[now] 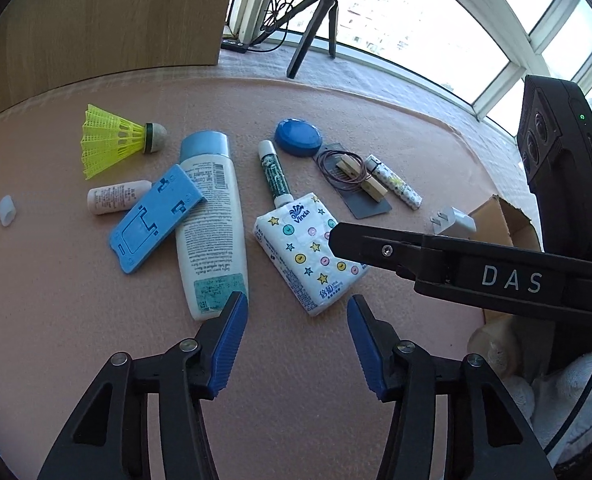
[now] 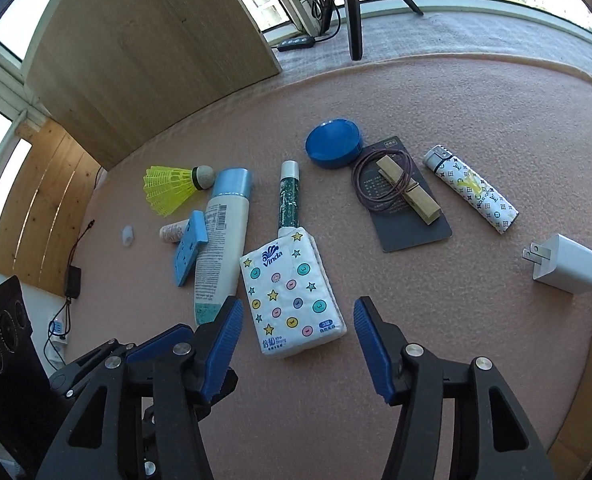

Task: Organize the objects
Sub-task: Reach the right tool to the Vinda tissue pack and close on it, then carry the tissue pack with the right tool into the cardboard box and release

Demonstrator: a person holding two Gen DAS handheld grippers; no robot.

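Observation:
Loose items lie on a pink mat (image 1: pixel 76 300). Among them are a Vinda tissue pack (image 1: pixel 296 240) (image 2: pixel 288 292), a white bottle with a blue cap (image 1: pixel 212 216) (image 2: pixel 222 240), a blue flat plastic piece (image 1: pixel 156 216), a yellow shuttlecock (image 1: pixel 108 138), a green tube (image 2: pixel 289 196), a blue round case (image 2: pixel 334 142), a patterned lighter (image 2: pixel 472 194) and a white plug (image 2: pixel 568 264). My left gripper (image 1: pixel 296 302) hangs open just short of the pack's near corner. My right gripper (image 2: pixel 298 304) is open above the pack's near end, pads clear of it. Its black finger (image 1: pixel 376 244) crosses the left wrist view.
A dark card (image 2: pixel 416 224) carries hair ties and a wooden clothespin (image 2: pixel 410 190). A cardboard box (image 1: pixel 508 216) stands at the right edge. A wooden panel (image 2: pixel 144 52) rises behind the mat, with a tripod (image 1: pixel 316 28) by the window. A small pale tube (image 1: pixel 112 196) and a white cap (image 1: pixel 6 210) lie left.

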